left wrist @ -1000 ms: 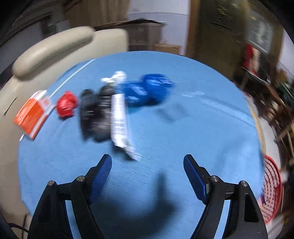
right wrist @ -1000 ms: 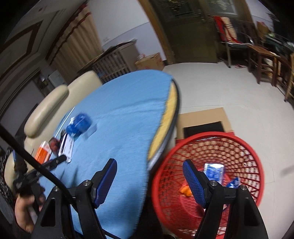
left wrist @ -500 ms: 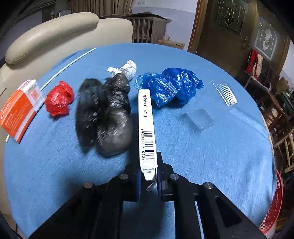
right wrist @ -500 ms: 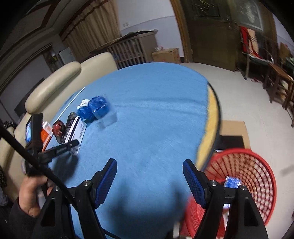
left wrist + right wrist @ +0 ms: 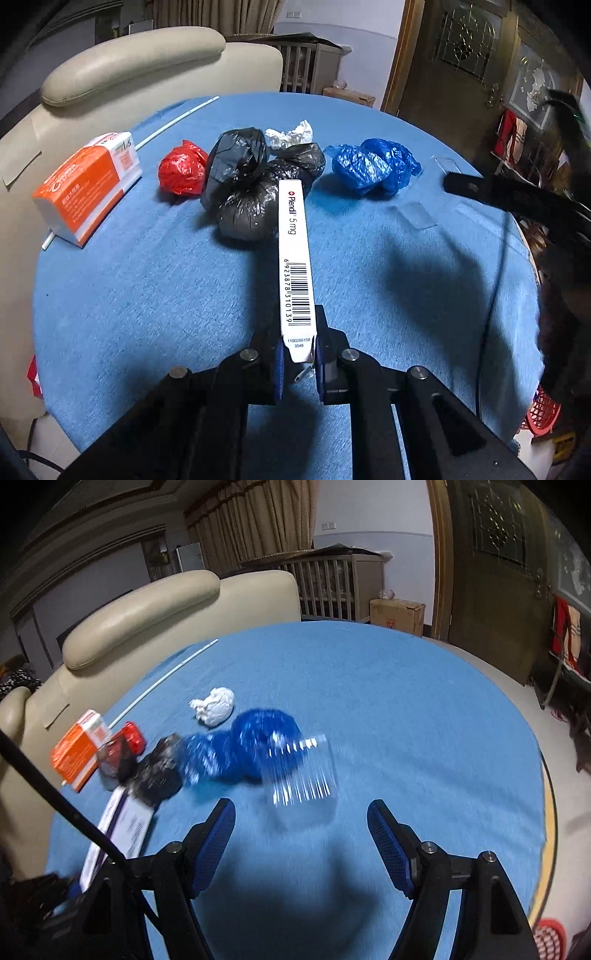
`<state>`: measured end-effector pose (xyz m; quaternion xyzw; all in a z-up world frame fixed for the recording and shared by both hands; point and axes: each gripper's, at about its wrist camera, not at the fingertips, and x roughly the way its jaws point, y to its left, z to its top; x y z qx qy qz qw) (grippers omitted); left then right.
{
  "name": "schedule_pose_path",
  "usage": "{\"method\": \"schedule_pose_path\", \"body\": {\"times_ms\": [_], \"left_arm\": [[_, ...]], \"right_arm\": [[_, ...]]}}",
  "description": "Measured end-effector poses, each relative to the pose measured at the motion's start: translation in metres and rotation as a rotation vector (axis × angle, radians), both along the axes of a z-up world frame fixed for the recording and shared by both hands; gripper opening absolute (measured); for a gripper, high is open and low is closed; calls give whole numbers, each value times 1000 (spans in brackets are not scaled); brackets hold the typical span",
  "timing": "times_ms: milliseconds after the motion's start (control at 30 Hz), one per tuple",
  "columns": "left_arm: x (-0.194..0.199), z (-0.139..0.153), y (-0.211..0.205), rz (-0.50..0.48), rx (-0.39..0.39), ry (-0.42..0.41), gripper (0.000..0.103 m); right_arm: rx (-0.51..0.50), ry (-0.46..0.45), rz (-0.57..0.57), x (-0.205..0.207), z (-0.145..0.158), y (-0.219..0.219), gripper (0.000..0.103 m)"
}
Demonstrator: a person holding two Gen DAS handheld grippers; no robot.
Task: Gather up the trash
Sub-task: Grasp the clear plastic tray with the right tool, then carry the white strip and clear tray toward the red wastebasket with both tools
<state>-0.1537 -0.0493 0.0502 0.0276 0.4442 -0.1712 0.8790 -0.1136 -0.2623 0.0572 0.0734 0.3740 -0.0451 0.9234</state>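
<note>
My left gripper is shut on a long white medicine box and holds it above the blue table. The box also shows in the right wrist view. Behind it lie black bags, a red bag, blue bags, a white wad and an orange box. My right gripper is open and empty, above the table just short of a clear plastic piece and the blue bags.
A red basket stands on the floor off the table's right edge; its rim also shows in the right wrist view. A cream sofa stands behind the table. A thin white stick lies at the far left. The right arm reaches in.
My left gripper shut on the white box and lifted it off the table. My right gripper swung from over the red basket back over the table toward the clear plastic.
</note>
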Motion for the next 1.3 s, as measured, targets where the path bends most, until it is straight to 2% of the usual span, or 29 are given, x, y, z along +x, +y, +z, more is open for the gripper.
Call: {"method": "schedule_pose_path", "body": {"times_ms": [133, 167, 200, 267, 400, 733, 933, 1300], "left_arm": [[0, -2, 2, 5, -4, 8, 14], [-2, -1, 4, 7, -3, 5, 14], [-4, 1, 6, 8, -3, 0, 14], [-10, 5, 9, 12, -4, -10, 14], [-20, 16, 8, 13, -16, -24, 14], [-53, 40, -18, -32, -2, -62, 14], [-72, 52, -29, -47, 27, -85, 14], [-90, 68, -48, -87, 61, -124, 14]], "right_arm": [[-17, 50, 30, 32, -15, 6, 76], [-8, 58, 31, 35, -17, 5, 55], [11, 66, 28, 38, -20, 4, 46], [59, 62, 14, 34, -20, -2, 46], [82, 21, 9, 9, -8, -3, 47], [190, -80, -38, -83, 14, -19, 47], [212, -122, -52, -134, 23, -18, 47], [260, -209, -96, -188, 38, -34, 47]]}}
